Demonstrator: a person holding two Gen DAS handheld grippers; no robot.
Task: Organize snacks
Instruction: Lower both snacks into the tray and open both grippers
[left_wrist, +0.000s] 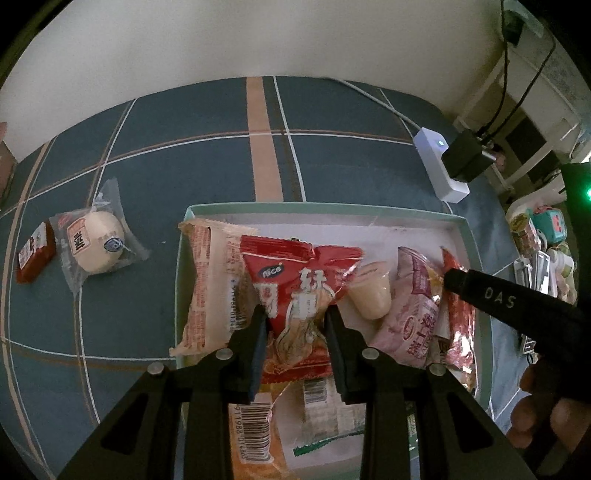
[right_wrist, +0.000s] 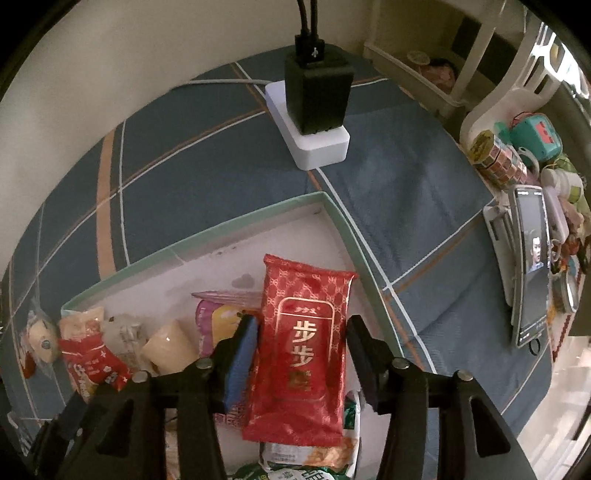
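Left tongs (left_wrist: 295, 314) pinching crinkled red snack bag (left_wrist: 303, 280); right tongs (right_wrist: 301, 328) parted around patterned red-gold packet (right_wrist: 303, 343)

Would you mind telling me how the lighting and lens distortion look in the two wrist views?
Left wrist view: dim, the tray rim bows from fisheye, dark corners. Right wrist view: also dim, glare on the red packet, the phone screen glowing, edges strongly curved.
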